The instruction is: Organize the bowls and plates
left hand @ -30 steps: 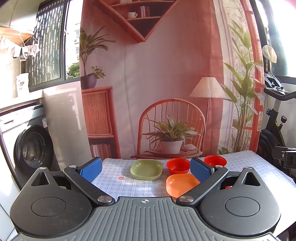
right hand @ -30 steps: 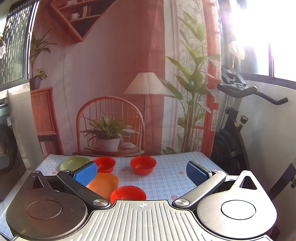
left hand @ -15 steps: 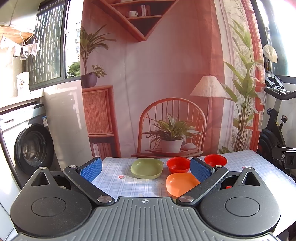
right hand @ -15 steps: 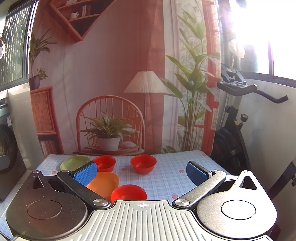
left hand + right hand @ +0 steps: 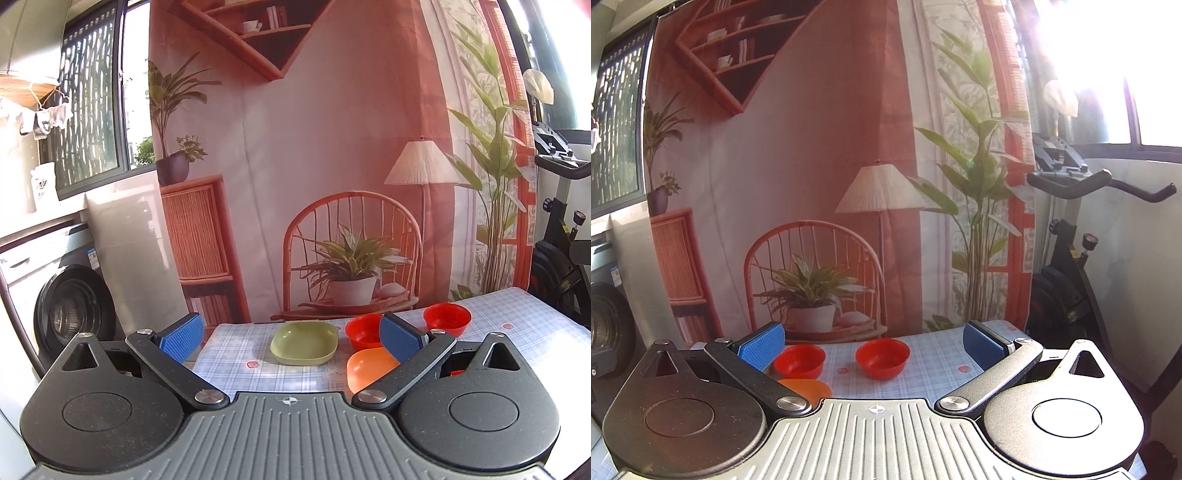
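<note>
On a checked tablecloth lie a green plate, an orange plate and two red bowls. My left gripper hovers open above the table's near edge, facing the green plate, nothing between its blue pads. In the right wrist view the red bowls stand side by side ahead, and the orange plate peeks out below. My right gripper is open and empty, held above the table in line with the right-hand bowl.
A printed backdrop hangs behind the table's far edge. A washing machine stands to the left. An exercise bike stands to the right of the table. A sliver of red shows behind the left gripper's right finger.
The right gripper has tilted upward and moved forward, so the nearest red bowl dropped out of its view and the orange plate is nearly hidden. The left view barely shifted.
</note>
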